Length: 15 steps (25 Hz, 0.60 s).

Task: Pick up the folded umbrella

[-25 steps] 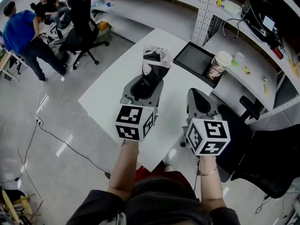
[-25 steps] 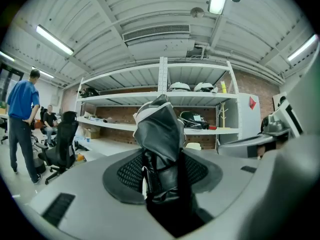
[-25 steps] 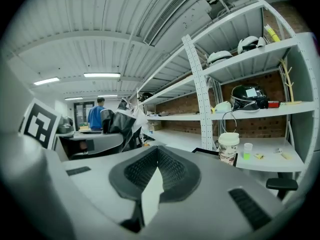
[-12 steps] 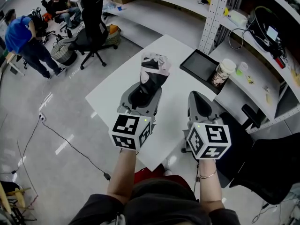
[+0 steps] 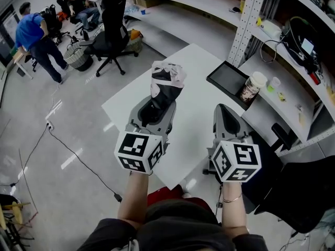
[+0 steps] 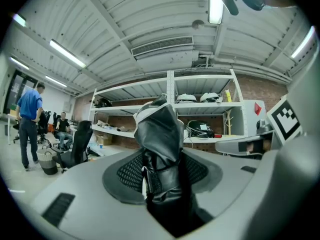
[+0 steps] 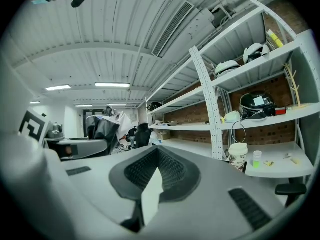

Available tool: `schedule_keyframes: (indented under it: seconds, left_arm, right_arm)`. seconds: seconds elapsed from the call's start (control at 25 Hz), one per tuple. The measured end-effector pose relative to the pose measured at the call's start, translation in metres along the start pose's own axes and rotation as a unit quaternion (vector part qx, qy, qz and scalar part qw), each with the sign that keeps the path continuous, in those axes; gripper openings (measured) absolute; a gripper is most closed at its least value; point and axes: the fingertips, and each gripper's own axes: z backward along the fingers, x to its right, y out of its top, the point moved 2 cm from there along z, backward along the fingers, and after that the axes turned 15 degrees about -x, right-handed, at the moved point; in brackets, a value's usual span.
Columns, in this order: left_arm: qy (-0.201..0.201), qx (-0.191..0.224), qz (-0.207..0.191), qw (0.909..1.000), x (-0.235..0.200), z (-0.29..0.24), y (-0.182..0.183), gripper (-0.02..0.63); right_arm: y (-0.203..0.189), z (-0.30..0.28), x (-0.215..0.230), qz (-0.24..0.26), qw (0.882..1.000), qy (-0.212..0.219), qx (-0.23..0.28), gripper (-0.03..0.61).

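Observation:
The folded umbrella (image 5: 166, 82) is a black bundle with a white crumpled end. It sticks out forward from my left gripper (image 5: 157, 106), held up above the white table (image 5: 209, 95). In the left gripper view the umbrella (image 6: 160, 149) fills the gap between the two grey jaws, and the left gripper (image 6: 162, 184) is shut on it. My right gripper (image 5: 226, 116) hovers beside it on the right, over the table's near right edge. It holds nothing. In the right gripper view the right gripper (image 7: 156, 156) has its pads together, with only a thin white sliver showing between them.
A dark tablet (image 5: 227, 77) and a paper cup (image 5: 252, 87) rest on the shelf desk at the right, by a white rack post (image 5: 246, 20). Black office chairs (image 5: 112, 33) stand behind the table and at the lower right (image 5: 309, 192). People (image 5: 36, 35) are at the far left.
Both grippers have risen and drifted a little left over the table. The umbrella has stayed in the left gripper's jaws throughout. The right gripper's jaws have not changed.

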Motion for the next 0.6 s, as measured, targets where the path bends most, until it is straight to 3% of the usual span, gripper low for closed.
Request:
schedule_keyframes:
  seconds: [0.6]
  left_arm:
    - [0.009,0.023,0.014,0.9996,0.005,0.04,0.006,0.204]
  right_arm:
    - [0.006,0.023,-0.025,0.036,0.999,0.021,0.017,0.017]
